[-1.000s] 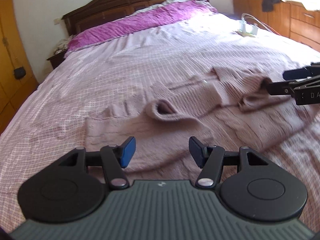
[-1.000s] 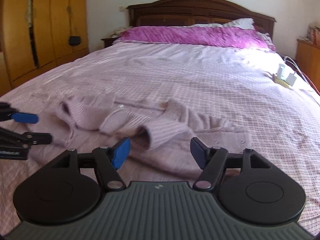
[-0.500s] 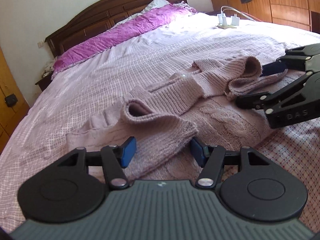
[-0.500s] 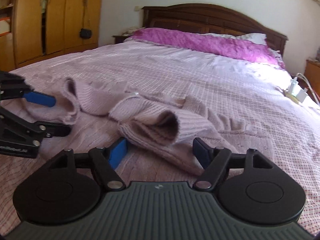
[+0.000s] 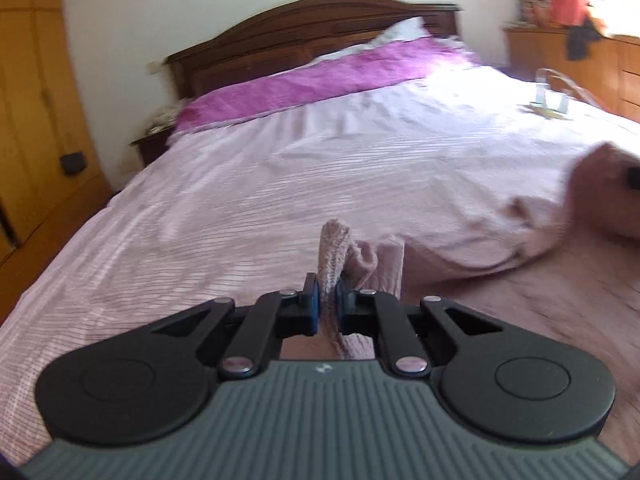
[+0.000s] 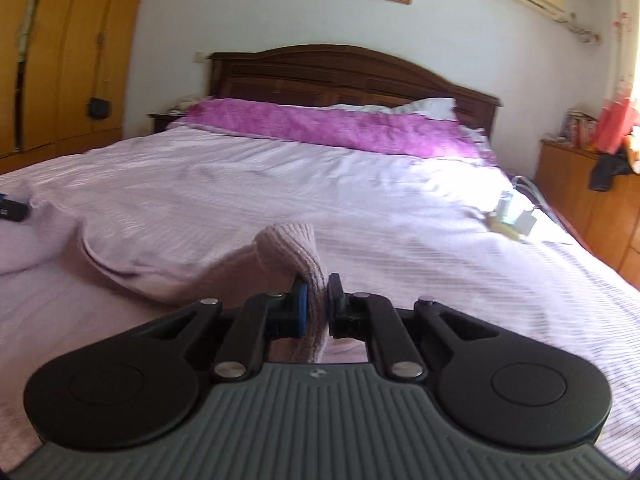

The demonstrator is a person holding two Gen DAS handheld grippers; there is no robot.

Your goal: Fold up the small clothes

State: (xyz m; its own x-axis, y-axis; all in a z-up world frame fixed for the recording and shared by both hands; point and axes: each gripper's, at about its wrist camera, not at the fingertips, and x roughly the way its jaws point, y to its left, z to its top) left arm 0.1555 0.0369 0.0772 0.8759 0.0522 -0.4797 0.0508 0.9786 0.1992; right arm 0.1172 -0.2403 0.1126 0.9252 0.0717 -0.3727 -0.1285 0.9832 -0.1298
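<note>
A small pink knitted sweater (image 5: 480, 252) lies spread across the near part of the bed. In the left wrist view my left gripper (image 5: 327, 304) is shut on a ribbed edge of the sweater, which sticks up between its blue pads. In the right wrist view my right gripper (image 6: 316, 300) is shut on the sweater's ribbed cuff (image 6: 292, 248), which bulges above the jaws. The cloth (image 6: 132, 256) stretches between both grippers. A tip of the right gripper (image 5: 632, 178) shows at the left view's right edge, and a tip of the left gripper (image 6: 12, 210) at the right view's left edge.
The bed has a pale lilac checked cover (image 6: 320, 184), a purple pillow band (image 6: 340, 128) and a dark wooden headboard (image 6: 340, 72). White chargers with cables (image 6: 514, 216) lie at the bed's right side. Wooden wardrobes (image 6: 60, 60) stand left, a dresser (image 6: 592, 200) right.
Both grippers were open over the sweater's sleeves half a second ago. Now each has closed on a ribbed cuff and lifted it, and the two have moved apart, spreading the sweater.
</note>
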